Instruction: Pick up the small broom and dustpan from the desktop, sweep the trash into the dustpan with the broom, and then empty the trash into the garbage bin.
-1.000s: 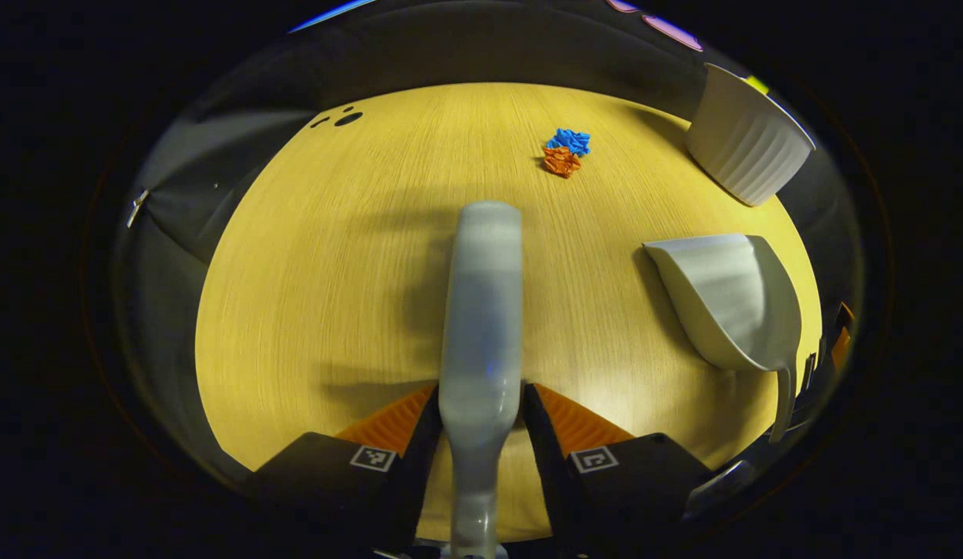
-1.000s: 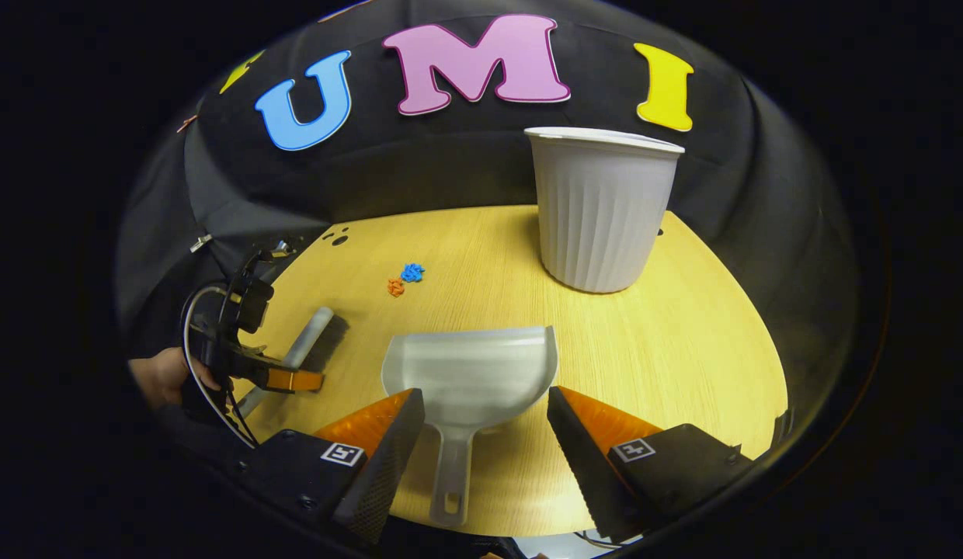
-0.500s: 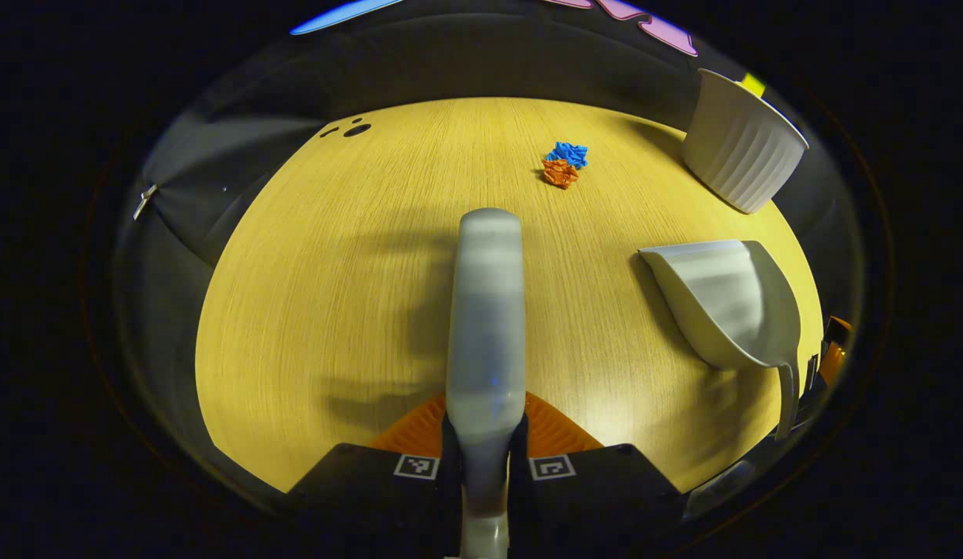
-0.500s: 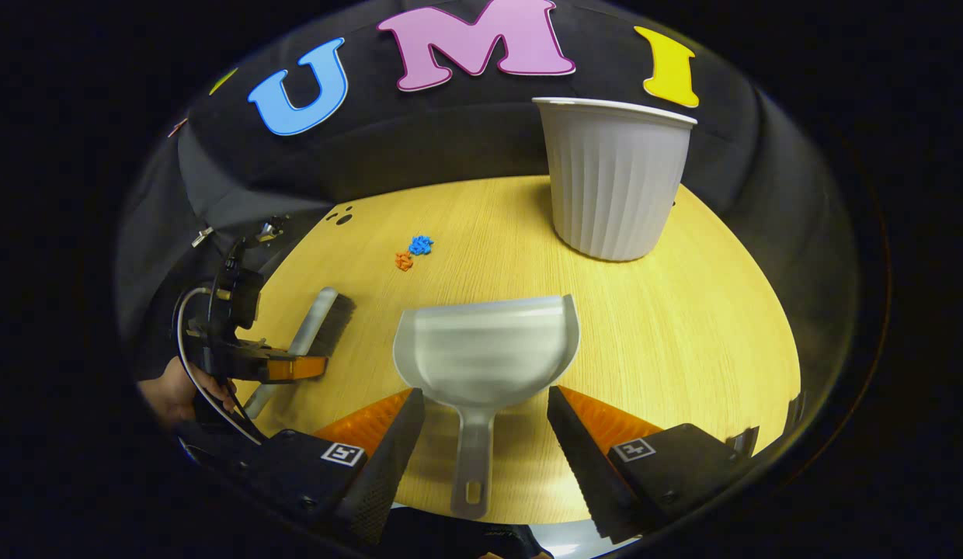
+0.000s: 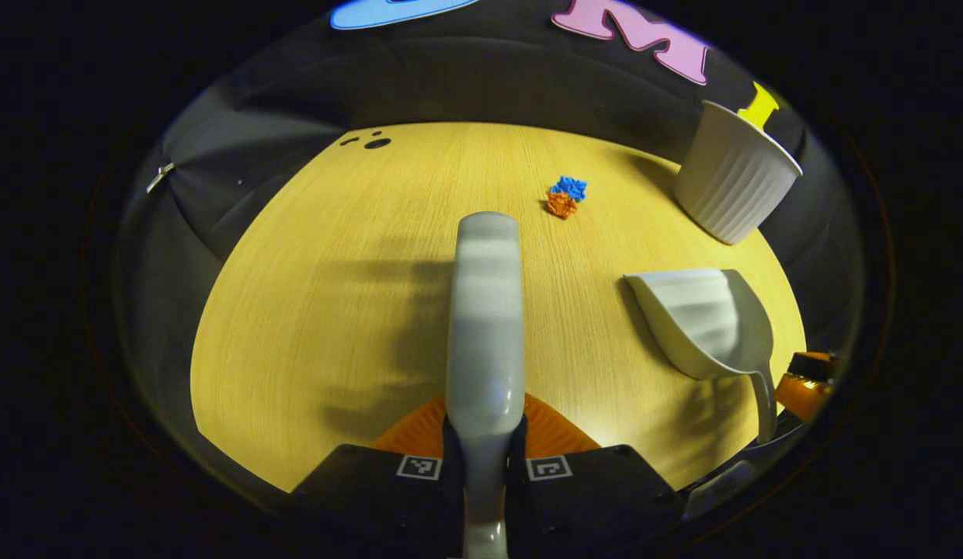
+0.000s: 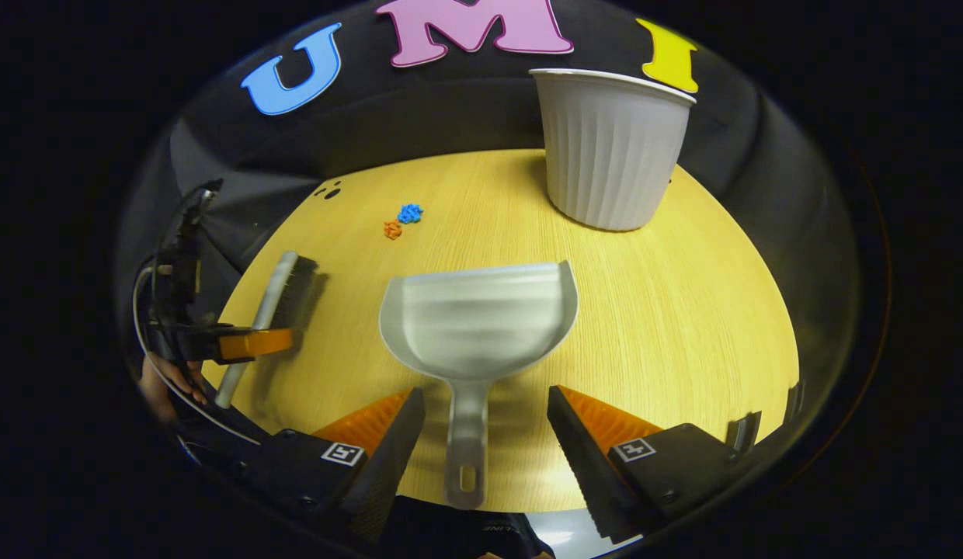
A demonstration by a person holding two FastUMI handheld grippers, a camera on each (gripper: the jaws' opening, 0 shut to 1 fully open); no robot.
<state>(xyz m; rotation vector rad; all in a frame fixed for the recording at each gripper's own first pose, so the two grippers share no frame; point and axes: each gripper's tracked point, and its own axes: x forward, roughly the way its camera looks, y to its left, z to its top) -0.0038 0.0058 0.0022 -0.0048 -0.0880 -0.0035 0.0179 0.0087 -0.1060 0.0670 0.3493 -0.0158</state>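
Note:
A pale grey small broom (image 5: 485,310) points away from me, and my left gripper (image 5: 485,425) is shut on its handle. In the right gripper view the same broom (image 6: 273,299) slants over the table's left side, held by the left gripper (image 6: 241,343). The grey dustpan (image 6: 478,326) lies flat, its handle (image 6: 466,442) between the open fingers of my right gripper (image 6: 485,439), which do not touch it. Blue trash (image 5: 568,186) and orange trash (image 5: 561,205) lie together farther back. A white ribbed garbage bin (image 6: 613,147) stands at the back right.
The wooden tabletop (image 6: 683,326) is round-edged with dark cloth behind it. Small dark holes (image 5: 373,142) mark its far left. A hand (image 6: 151,384) holds the left gripper. The dustpan (image 5: 703,318) lies right of the broom, with the right gripper (image 5: 808,384) at its handle.
My left gripper closed on the broom handle and has drawn it back and up a little. My right gripper slid forward around the dustpan handle and stays open.

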